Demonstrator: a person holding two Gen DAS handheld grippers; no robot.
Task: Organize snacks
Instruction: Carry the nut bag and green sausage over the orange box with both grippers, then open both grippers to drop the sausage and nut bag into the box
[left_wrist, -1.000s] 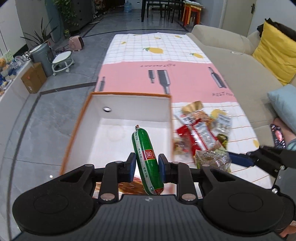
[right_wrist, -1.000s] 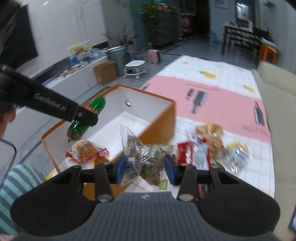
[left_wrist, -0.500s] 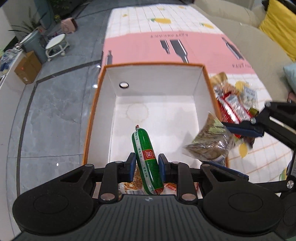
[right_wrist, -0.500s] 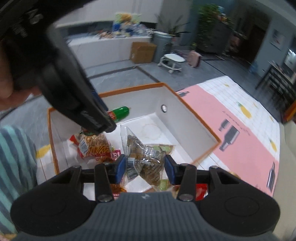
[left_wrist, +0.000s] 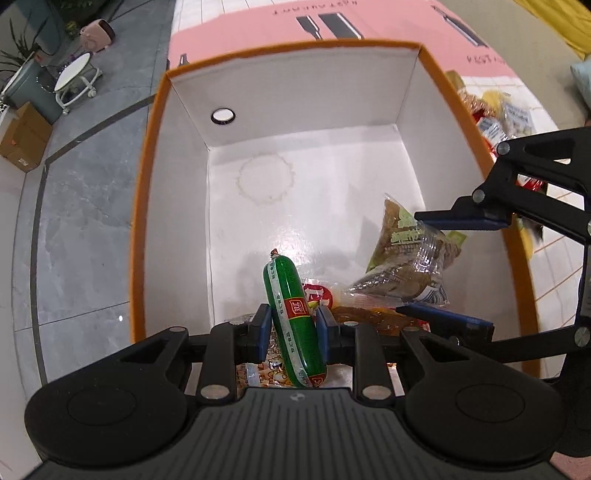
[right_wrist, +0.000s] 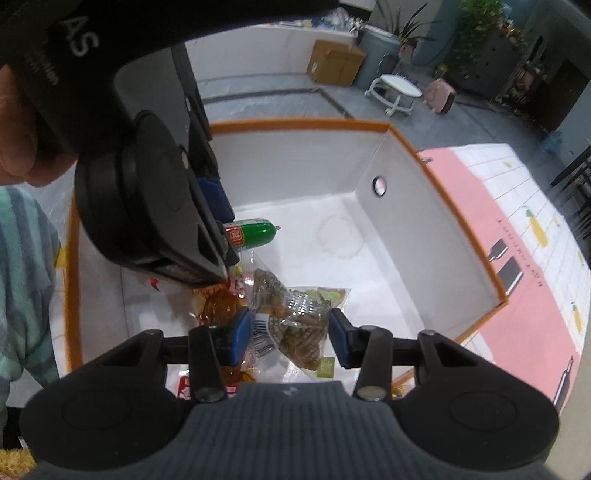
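Both snacks over the orange box (left_wrist: 144, 206)
We grip green sausage (left_wrist: 293, 317) w/ left gripper (left_wrist: 291, 326), clear bag (right_wrist: 295, 314) w/ right gripper (right_wrist: 291, 334), above box floor.

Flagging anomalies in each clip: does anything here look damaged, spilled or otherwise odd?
Only a faint brownish ring stain on the white floor of the orange-rimmed box. The green sausage and the clear packet look intact in the grippers; nothing has spilled.
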